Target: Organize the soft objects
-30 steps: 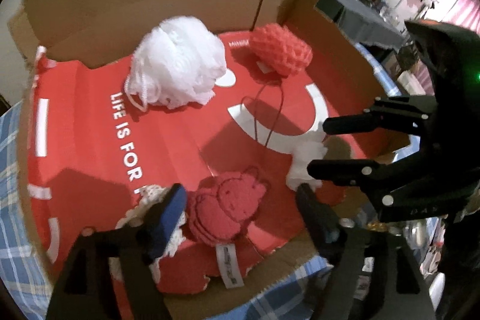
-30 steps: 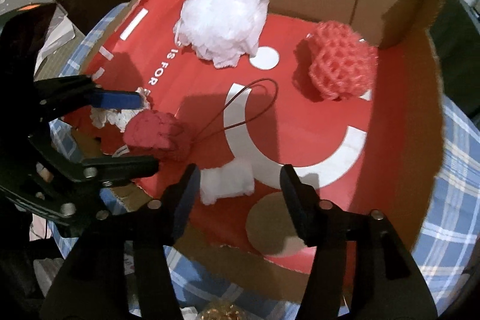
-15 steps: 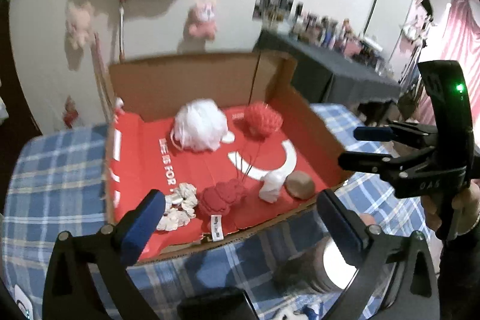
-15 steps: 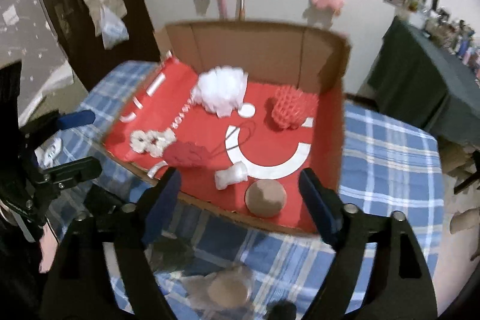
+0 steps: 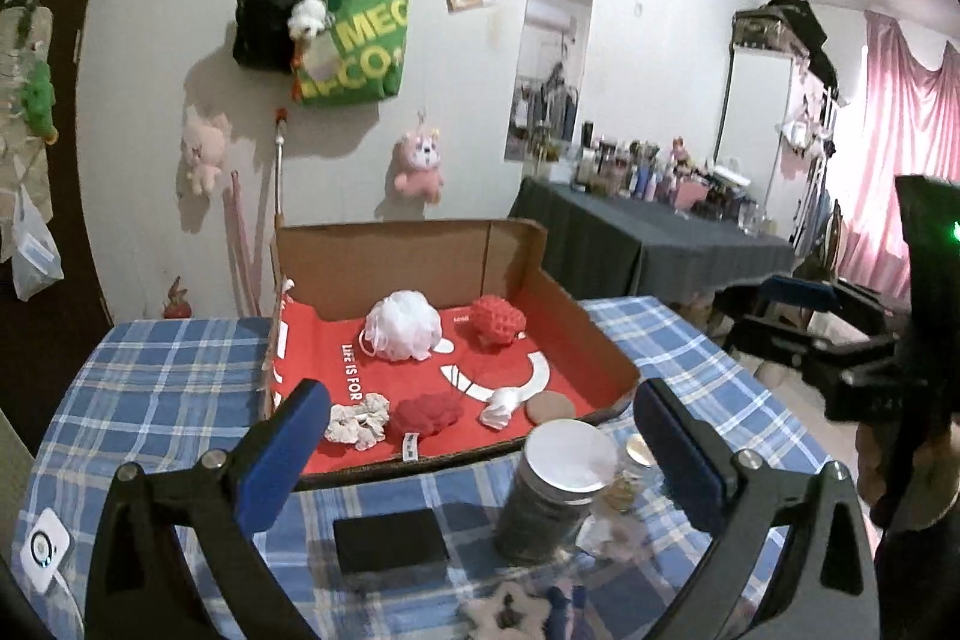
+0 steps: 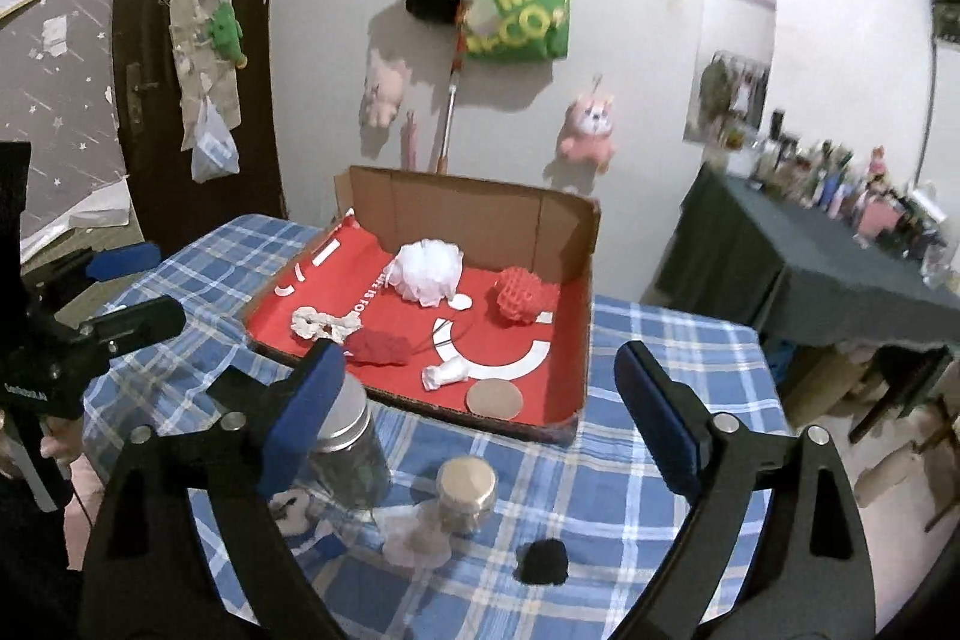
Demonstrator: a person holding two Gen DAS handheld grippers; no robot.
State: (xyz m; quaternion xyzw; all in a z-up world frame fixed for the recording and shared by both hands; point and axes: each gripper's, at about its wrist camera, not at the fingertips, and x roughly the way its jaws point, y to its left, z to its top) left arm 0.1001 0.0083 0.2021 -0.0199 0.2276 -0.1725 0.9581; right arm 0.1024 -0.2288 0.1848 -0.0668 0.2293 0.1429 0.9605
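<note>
The cardboard tray (image 6: 576, 244) held five soft items: one white mesh pouf (image 6: 427, 271); one red mesh pouf (image 6: 521, 296); one cream scrunchie (image 6: 321, 324); one red plush piece (image 6: 381, 345); one small white item (image 6: 444, 374); two lidded jars stood outside it, one tall (image 6: 345, 445) and one short (image 6: 467, 493); roughly three further small soft items lay blurred near the jars.

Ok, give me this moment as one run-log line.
left gripper: open, empty | right gripper: open, empty | both above table, short of cardboard tray | white pouf, red sponge in tray
</note>
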